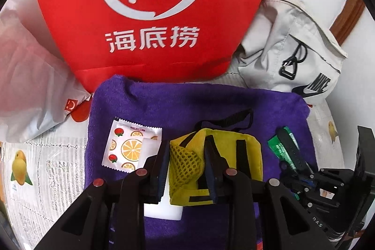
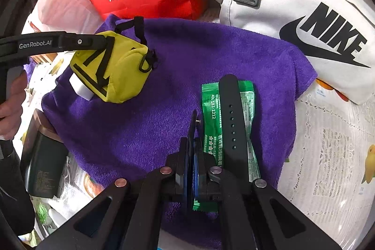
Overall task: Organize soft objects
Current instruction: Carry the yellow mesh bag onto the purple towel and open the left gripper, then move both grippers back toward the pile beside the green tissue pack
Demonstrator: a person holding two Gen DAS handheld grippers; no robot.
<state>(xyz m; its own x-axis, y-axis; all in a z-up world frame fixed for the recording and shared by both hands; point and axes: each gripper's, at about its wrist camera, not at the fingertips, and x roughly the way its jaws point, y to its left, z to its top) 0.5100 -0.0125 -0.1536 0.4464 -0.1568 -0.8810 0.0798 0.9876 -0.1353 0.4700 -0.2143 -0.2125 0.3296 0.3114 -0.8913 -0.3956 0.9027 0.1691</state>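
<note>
**Gripping the pouch and the strap over the purple towel**

Holding two items at once, the person works above a purple terry towel spread on the counter, whose fruit-print cover shows at the edges. The left tool has its jaws narrowed onto the mesh side of a small yellow fabric pouch with black straps; a white block sticks out of the pouch's lower end. The right tool is fully closed, apparently pinching the buckle end of a black perforated watch strap, which lies across a green foil sachet on the towel. A fruit-print white sachet lies just left of the pouch. Behind the towel stand a red non-woven bag with white logo, a grey-white fabric bag with black lettering and a translucent white plastic bag.

To do this step well, grip the pouch by firm fabric rather than mesh, so the white block cannot slip out, and lift the strap clear without dragging the green sachet.
</note>
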